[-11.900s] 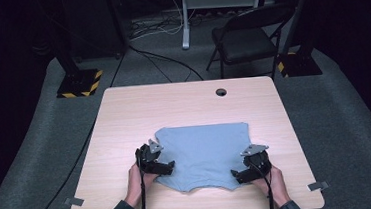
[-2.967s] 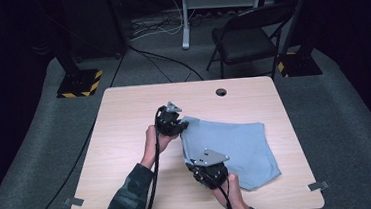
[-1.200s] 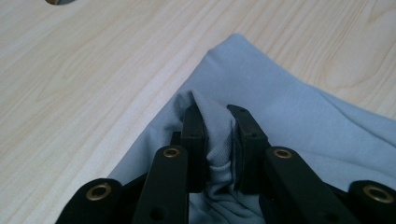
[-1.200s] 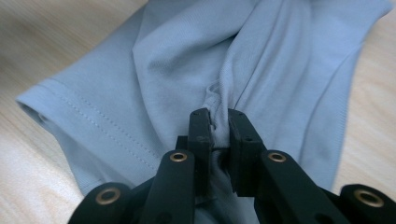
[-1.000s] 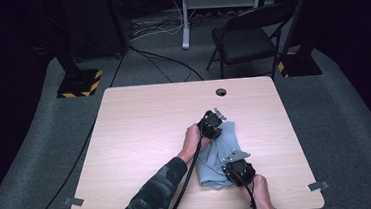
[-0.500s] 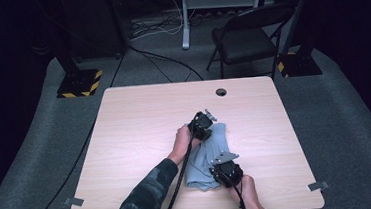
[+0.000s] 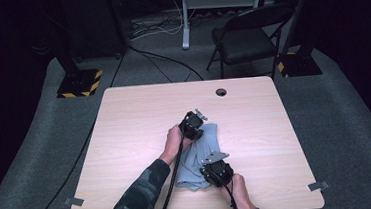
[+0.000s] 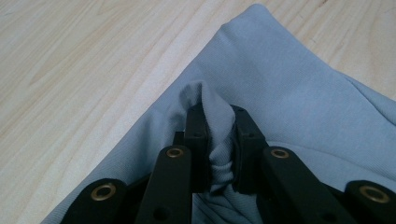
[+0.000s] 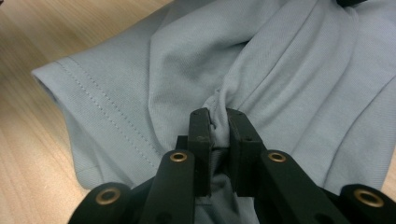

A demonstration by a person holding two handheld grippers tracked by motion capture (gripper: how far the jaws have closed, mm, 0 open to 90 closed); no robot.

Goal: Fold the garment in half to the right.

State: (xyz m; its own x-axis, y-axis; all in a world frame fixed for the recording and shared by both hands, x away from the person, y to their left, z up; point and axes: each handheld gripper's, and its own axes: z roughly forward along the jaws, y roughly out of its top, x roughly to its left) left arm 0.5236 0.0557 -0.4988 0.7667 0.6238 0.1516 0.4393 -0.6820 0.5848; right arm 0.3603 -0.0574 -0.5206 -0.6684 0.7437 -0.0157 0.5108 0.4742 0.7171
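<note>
**Folding the grey-blue garment, both tools clamped**

Near the lower middle of the high view, a grey-blue garment [image 7: 201, 153] lies bunched in a narrow strip on the desk [image 7: 125, 129], right of centre. The left tool [image 7: 198, 125] bites its far end and the right tool [image 7: 213, 168] its near end; each is clamped on a pinch of fabric.

I judge the step in hand to be a fold, with the cloth gathered between the two grips. The next move calls for laying the held edges down flat and square on the desk before letting go (any slack will leave a ridge).

From the left tool's camera, cloth [image 8: 280, 84] puckers up between the black jaws, pressed tight, with bare wood filling the upper left of the frame. From the right tool's camera, a stitched hem [image 9: 100, 105] at centre left and deep creases running to the upper right show plainly, along with the fabric wedged between the jaws. Neither detail can be read from above, where the folding chair [image 7: 251, 39] beyond the desk comes into frame.
</note>
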